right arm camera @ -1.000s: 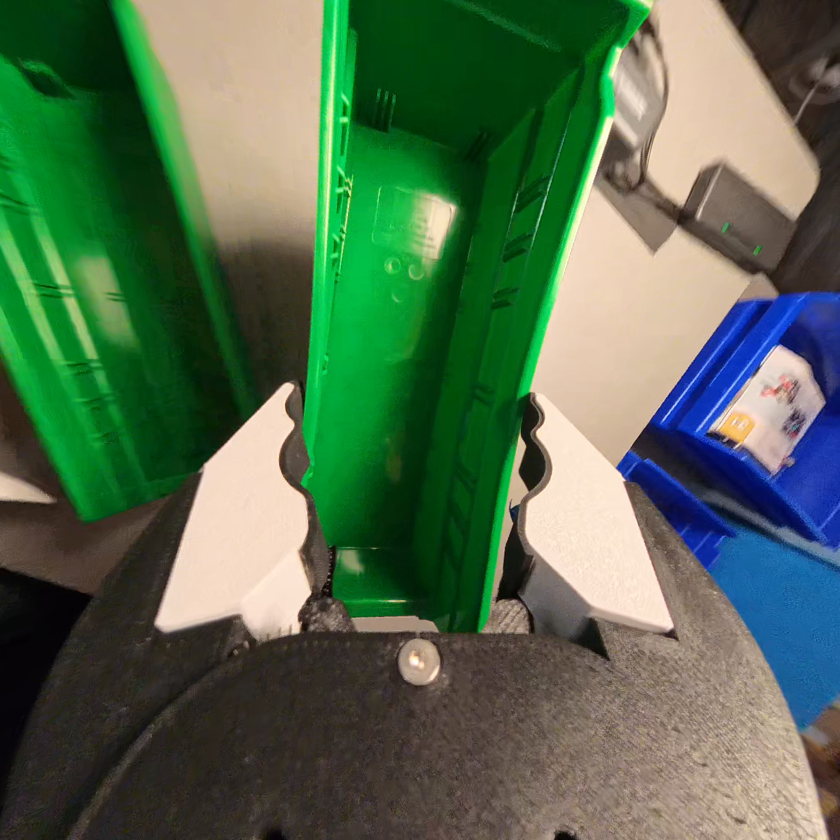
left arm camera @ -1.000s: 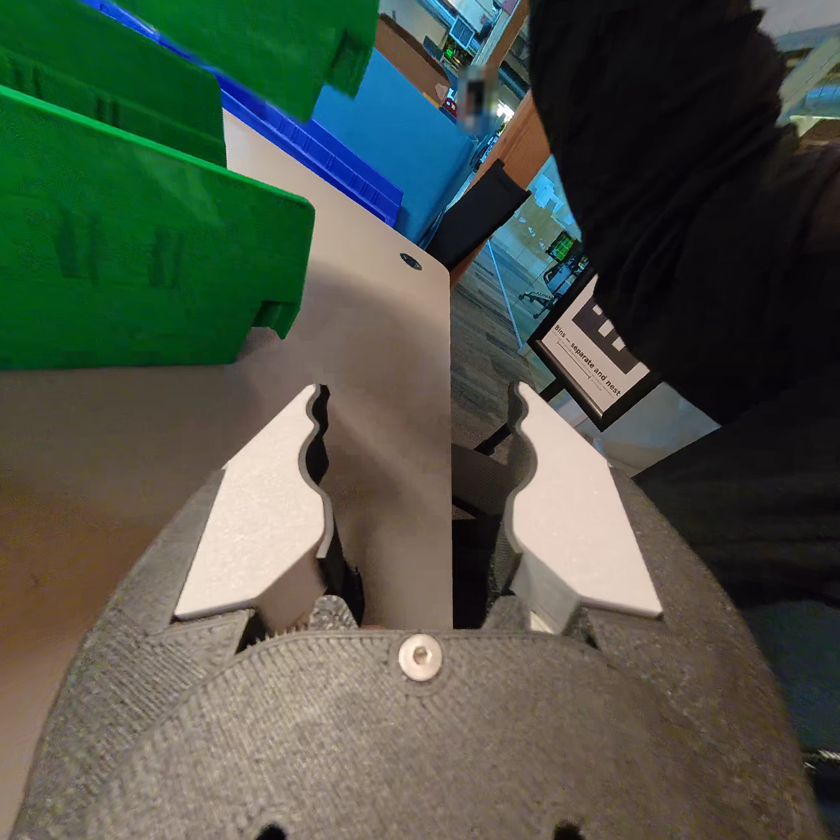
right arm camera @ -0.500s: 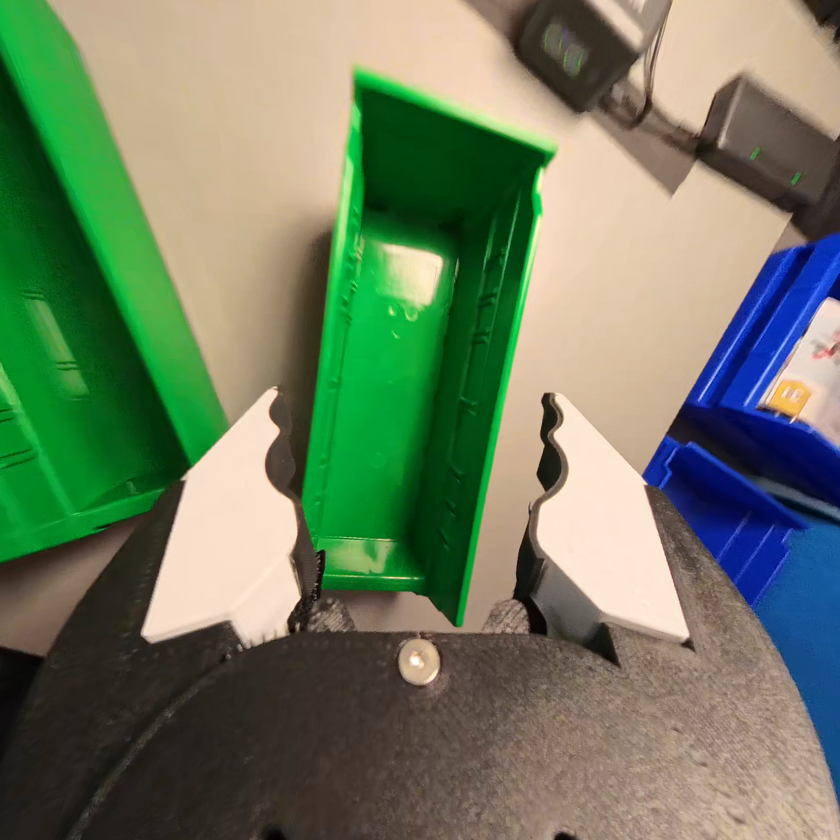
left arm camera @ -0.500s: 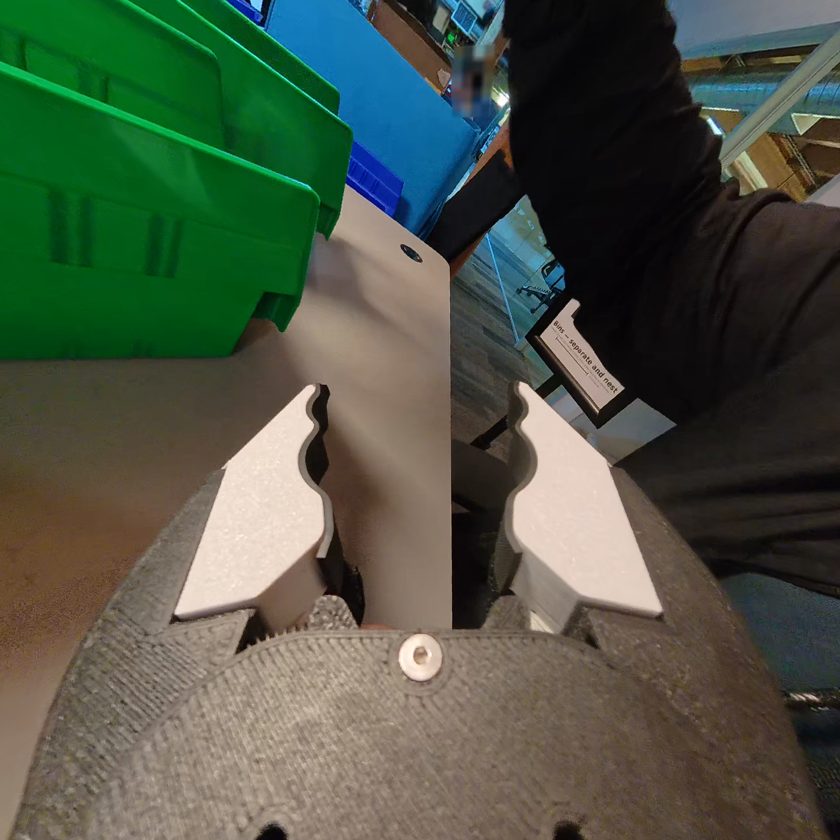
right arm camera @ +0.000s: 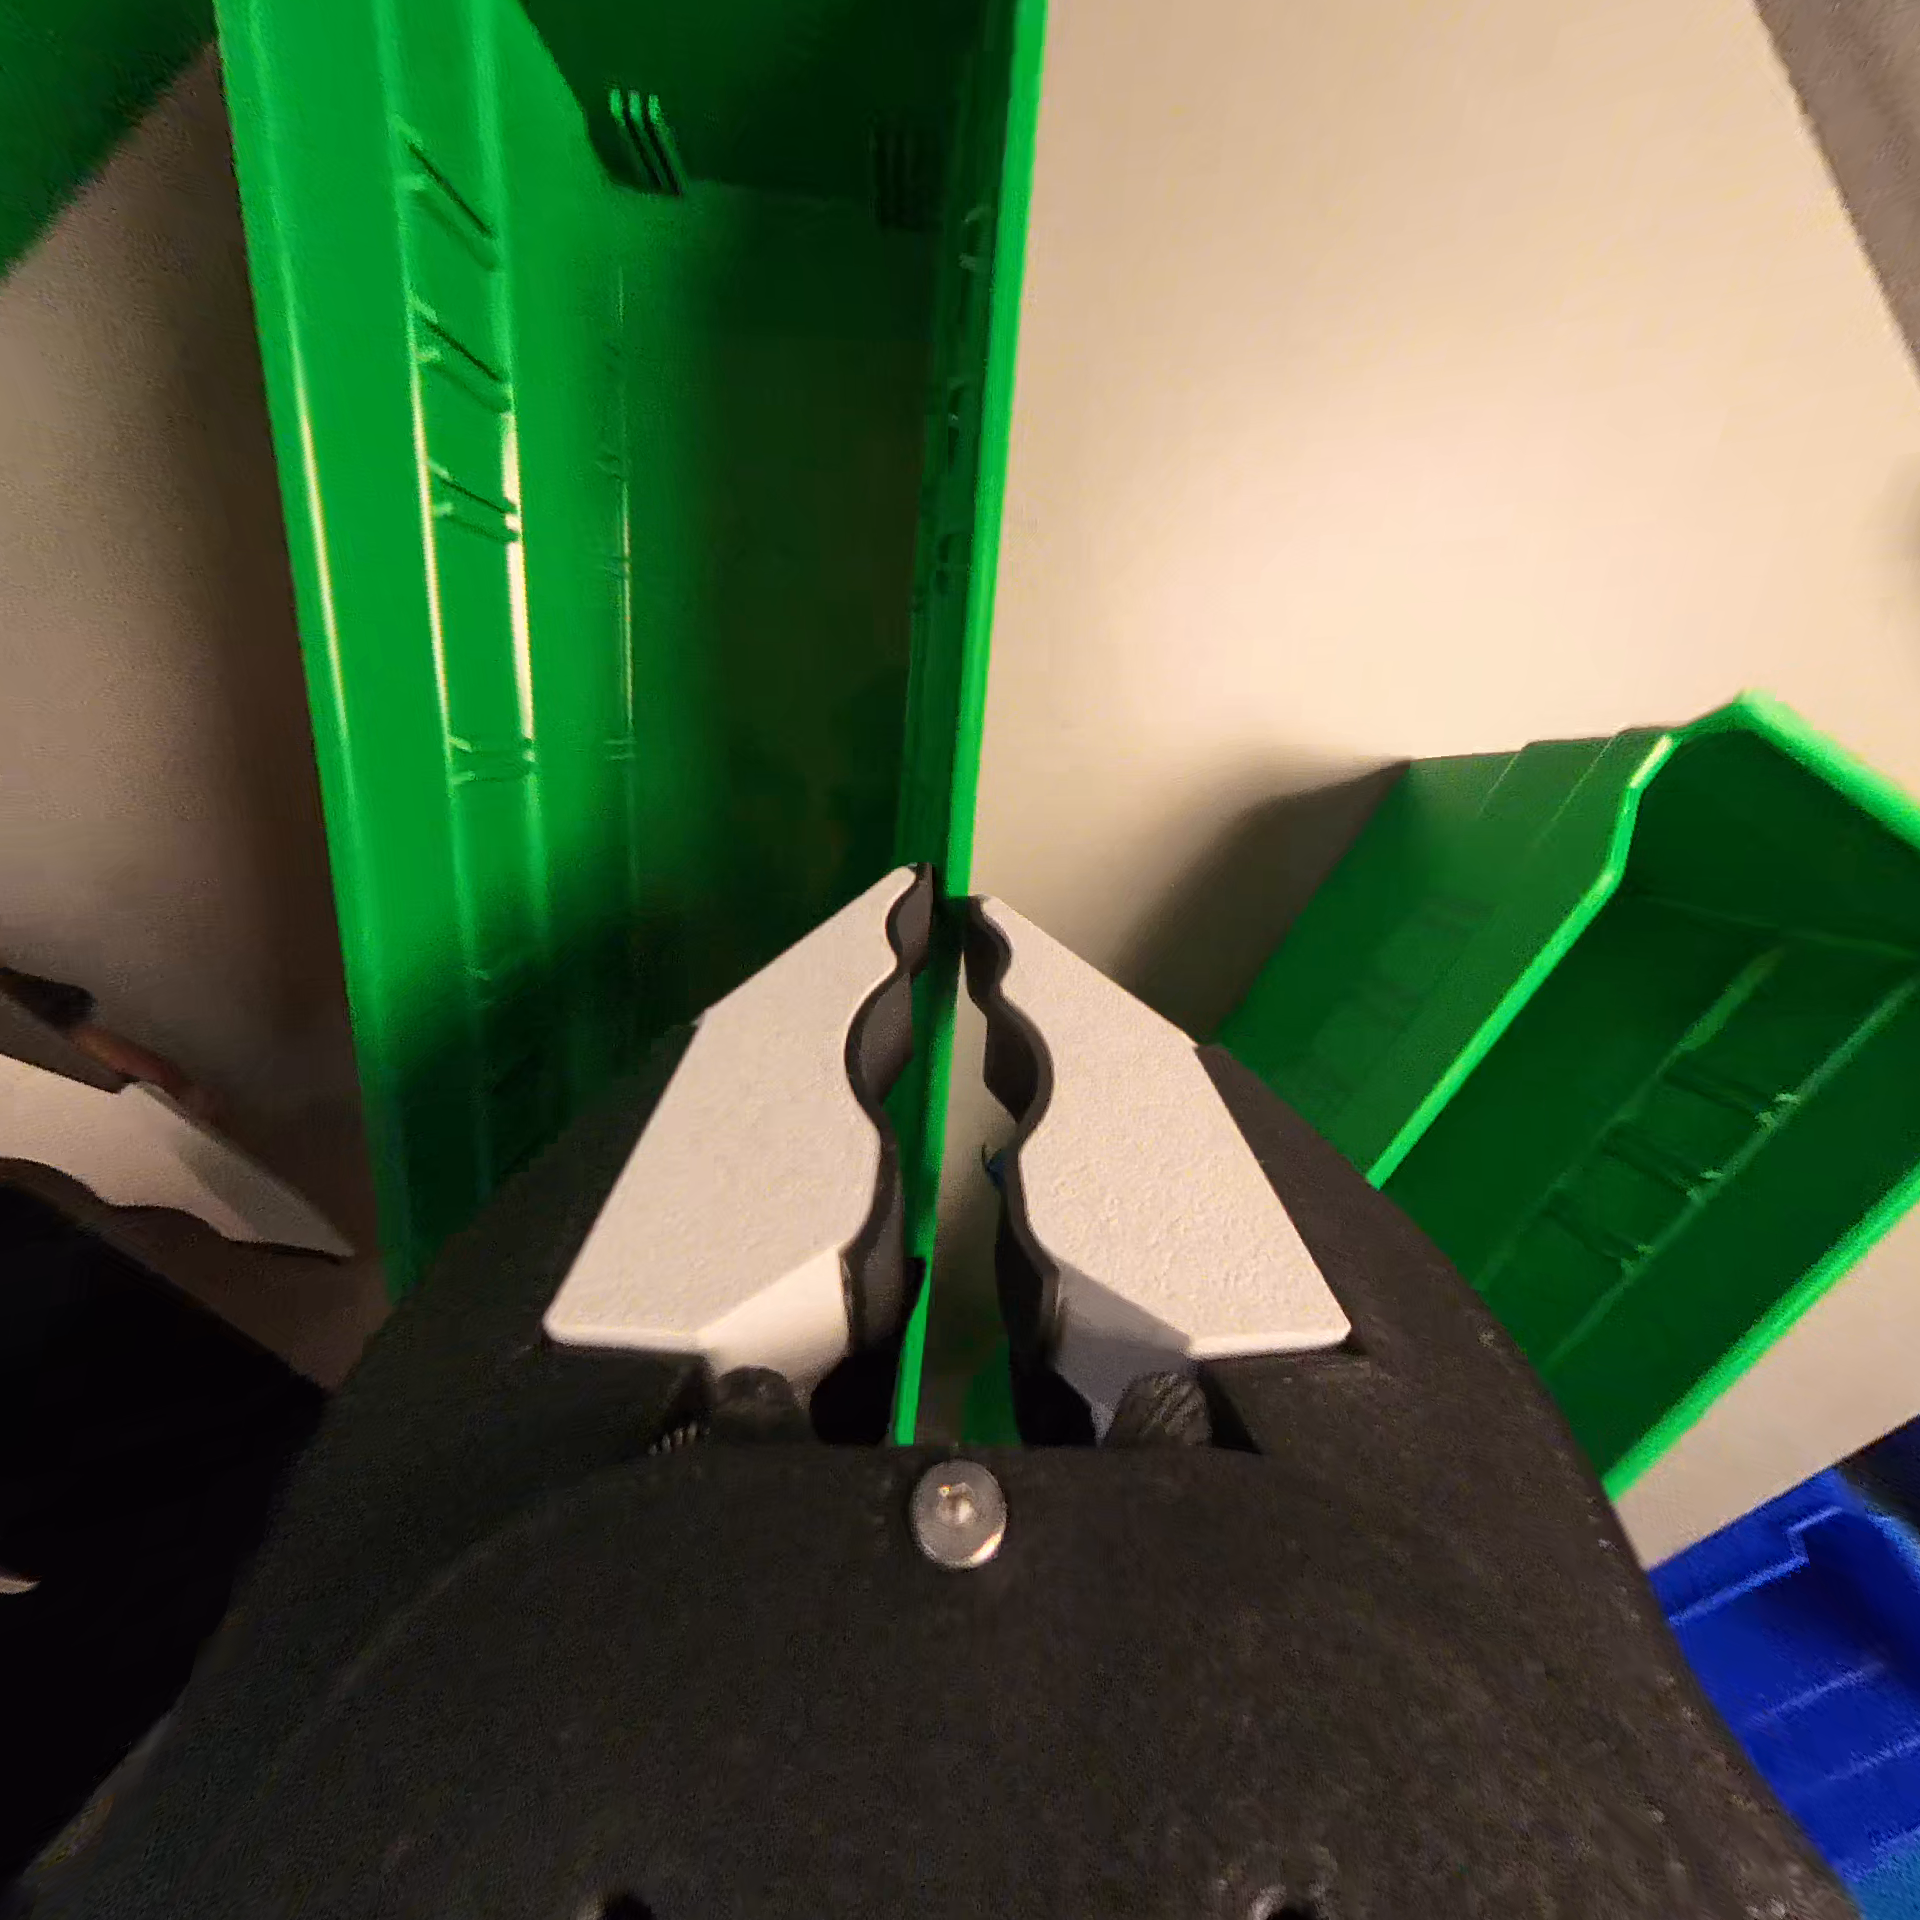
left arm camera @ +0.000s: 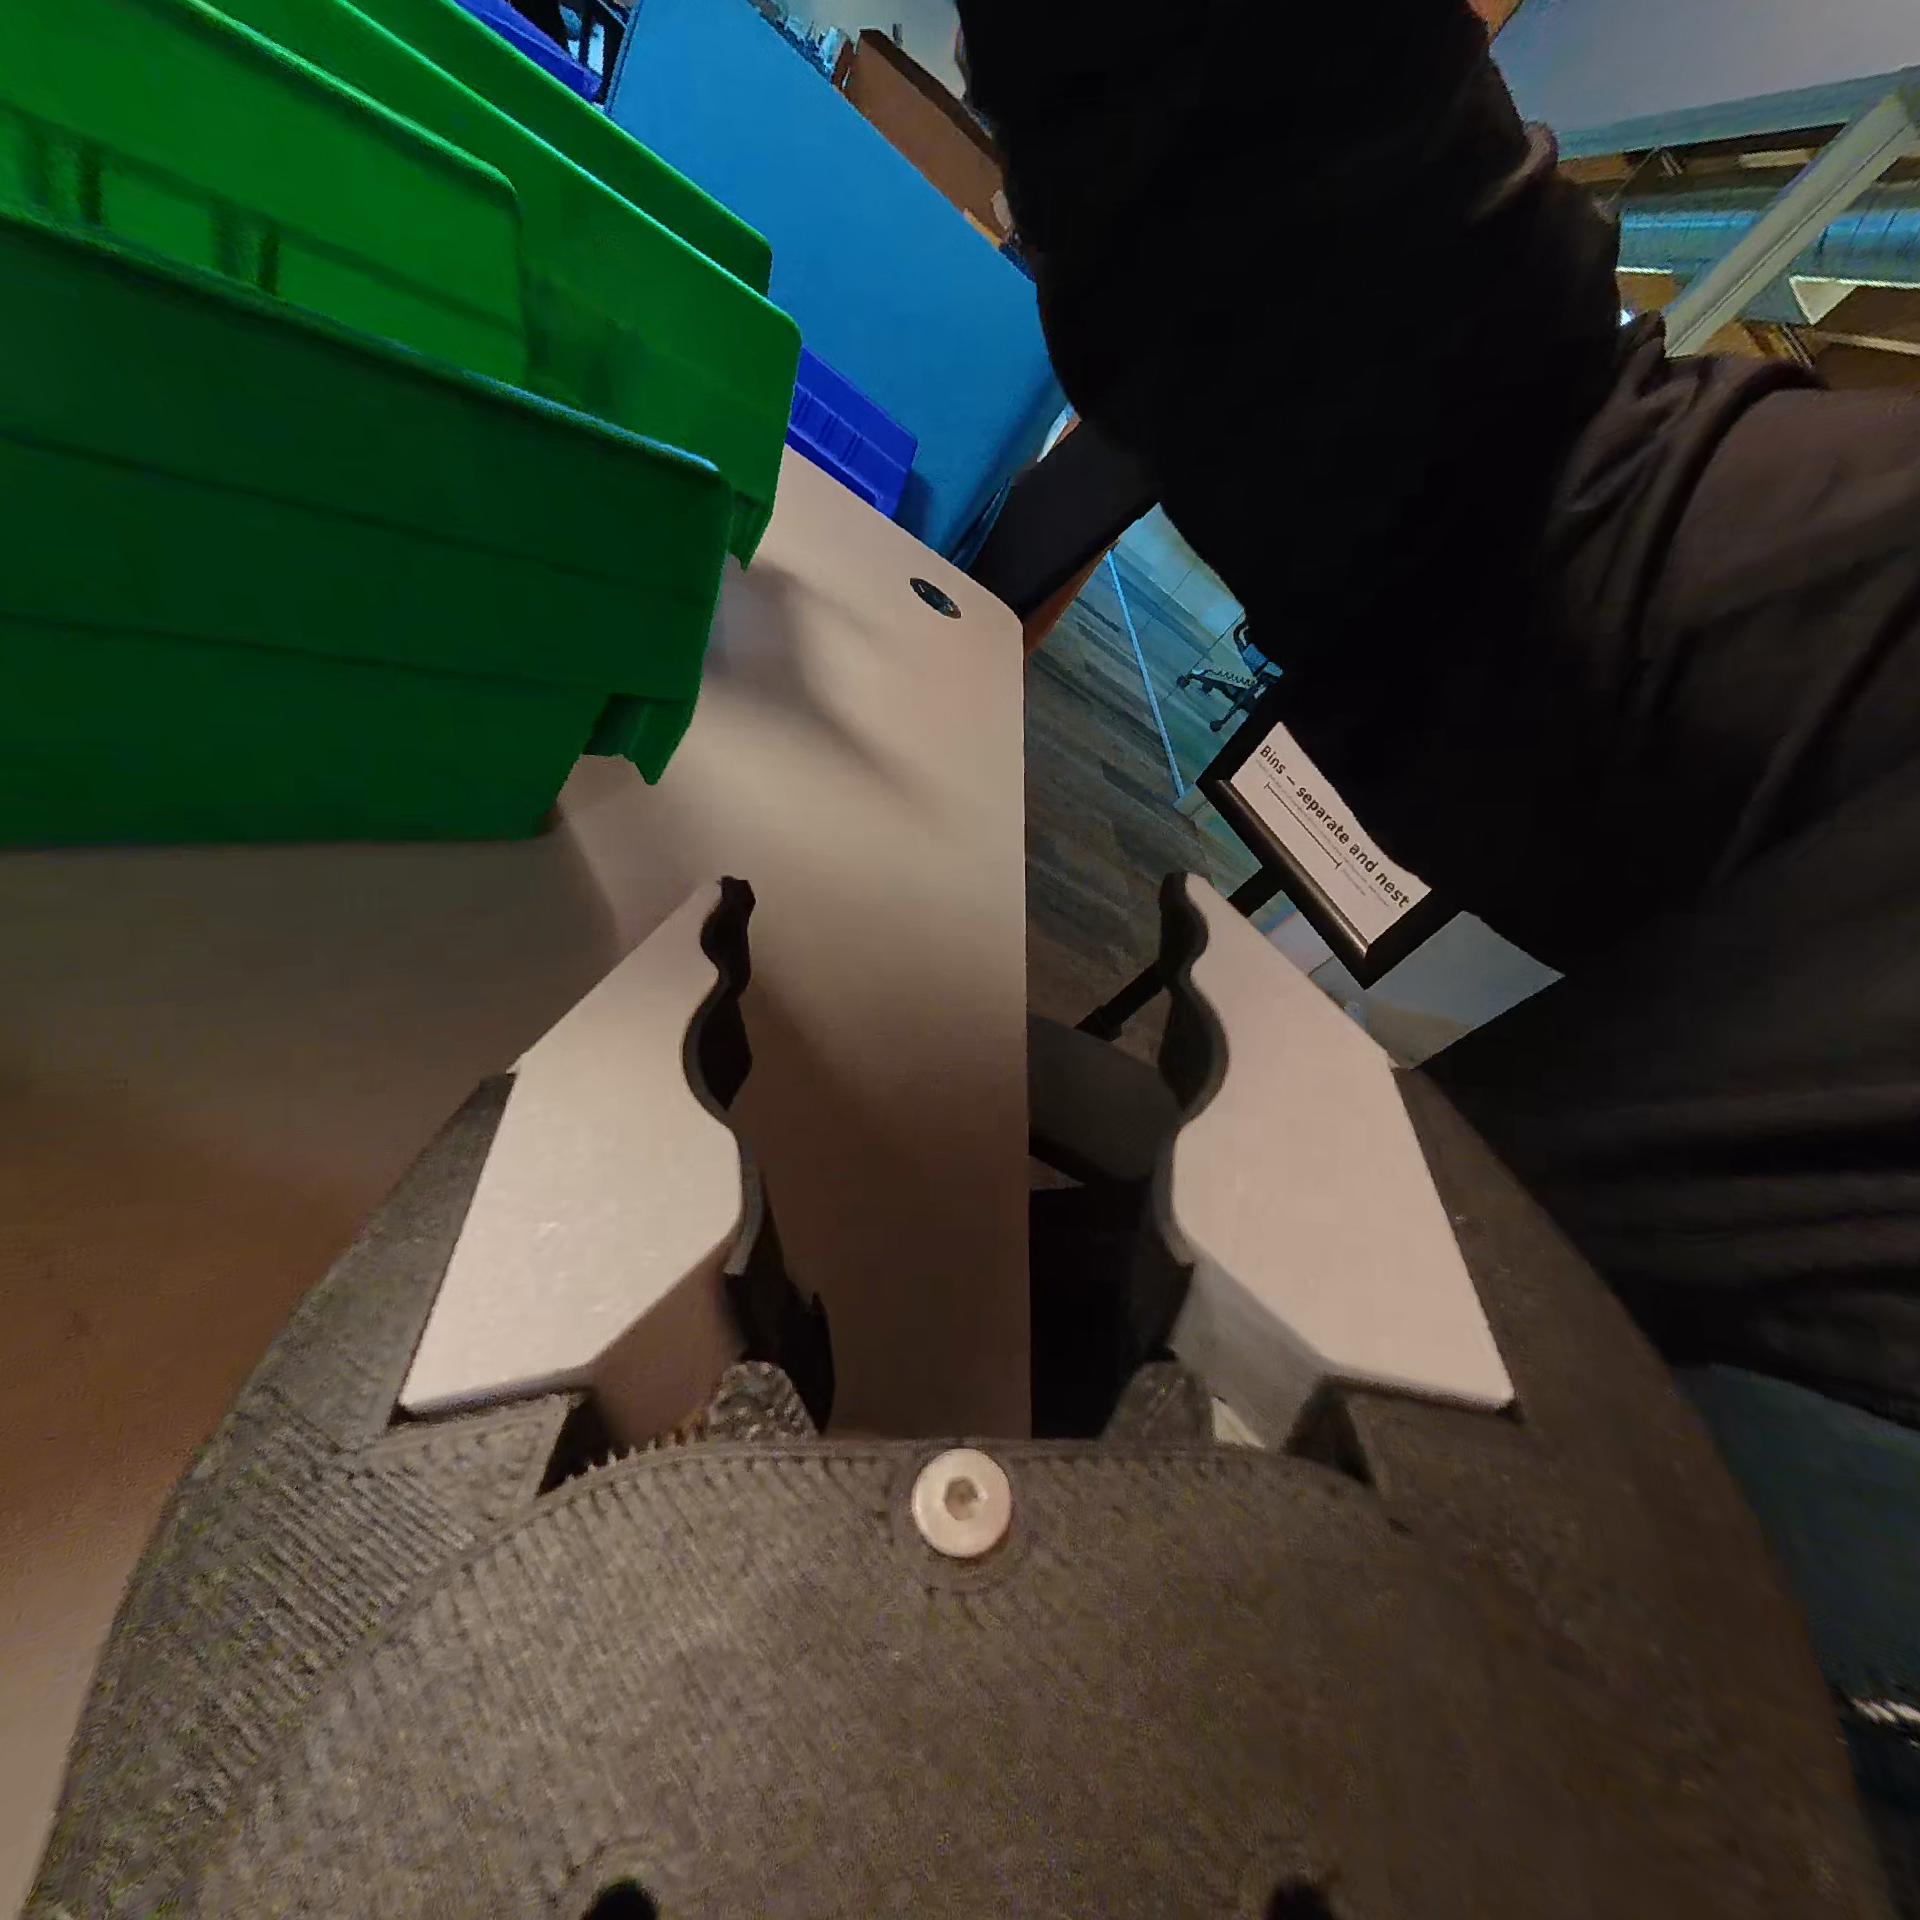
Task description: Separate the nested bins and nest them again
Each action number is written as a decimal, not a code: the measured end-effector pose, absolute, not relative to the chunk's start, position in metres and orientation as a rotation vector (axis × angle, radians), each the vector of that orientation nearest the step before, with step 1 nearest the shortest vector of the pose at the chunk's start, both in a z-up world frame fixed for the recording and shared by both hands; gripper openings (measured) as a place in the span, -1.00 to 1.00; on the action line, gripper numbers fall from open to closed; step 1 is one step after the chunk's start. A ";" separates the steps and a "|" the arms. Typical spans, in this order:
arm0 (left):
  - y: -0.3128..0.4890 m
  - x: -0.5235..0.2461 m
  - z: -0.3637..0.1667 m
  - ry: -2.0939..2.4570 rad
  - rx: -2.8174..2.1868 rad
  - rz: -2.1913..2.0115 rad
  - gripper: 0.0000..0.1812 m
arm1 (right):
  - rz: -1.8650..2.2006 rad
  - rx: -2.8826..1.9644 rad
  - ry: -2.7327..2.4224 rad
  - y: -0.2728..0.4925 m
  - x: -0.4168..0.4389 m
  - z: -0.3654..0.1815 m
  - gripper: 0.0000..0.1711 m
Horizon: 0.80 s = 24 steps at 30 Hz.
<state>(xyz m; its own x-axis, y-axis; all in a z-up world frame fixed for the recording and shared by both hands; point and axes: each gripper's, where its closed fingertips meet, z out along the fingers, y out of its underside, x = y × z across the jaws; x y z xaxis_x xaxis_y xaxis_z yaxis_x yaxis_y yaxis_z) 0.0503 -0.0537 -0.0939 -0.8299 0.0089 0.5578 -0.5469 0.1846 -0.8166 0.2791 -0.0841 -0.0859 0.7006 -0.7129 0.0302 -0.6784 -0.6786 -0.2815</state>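
Note:
In the right wrist view my right gripper [right arm camera: 940, 894] is shut on the thin right side wall of a long green bin [right arm camera: 623, 520] that stands on the beige table [right arm camera: 1351, 468]. A second green bin [right arm camera: 1662, 1039] lies apart to the right, open side up. A third green bin's edge [right arm camera: 62, 104] shows at the top left. In the left wrist view my left gripper [left arm camera: 951, 894] is open and empty, low over the table [left arm camera: 883, 779] near its edge. Green bins [left arm camera: 312, 623] stand side by side to its upper left.
A blue bin [right arm camera: 1818, 1662] sits beyond the table edge at the lower right. A person's black sleeve [left arm camera: 1455, 416] fills the right of the left wrist view, with a framed sign [left arm camera: 1330, 842] below it. The left gripper's finger [right arm camera: 156, 1174] shows at the left edge.
My right gripper opened and let go of a narrow green bin on the table, then moved left and shut on the neighbouring bin's side wall. The left gripper has stayed open and hardly moved.

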 end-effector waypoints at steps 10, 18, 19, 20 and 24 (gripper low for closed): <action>-0.049 0.044 -0.092 -1.990 0.483 1.668 -0.12 | 0.101 -2.168 1.457 -0.104 0.246 -0.082 -0.91; -0.048 0.044 -0.091 -1.990 0.475 1.675 -0.12 | -0.004 -2.245 1.420 -0.119 0.211 -0.076 -0.51; -0.048 0.044 -0.091 -1.988 0.475 1.677 -0.12 | -0.014 -2.304 1.414 -0.123 0.202 -0.080 -0.51; -0.048 0.044 -0.091 -1.988 0.474 1.678 -0.12 | -0.016 -2.349 1.404 -0.125 0.194 -0.085 -0.53; -0.048 0.043 -0.090 -1.990 0.467 1.683 -0.12 | 0.024 -2.375 1.352 -0.111 0.177 -0.097 -0.74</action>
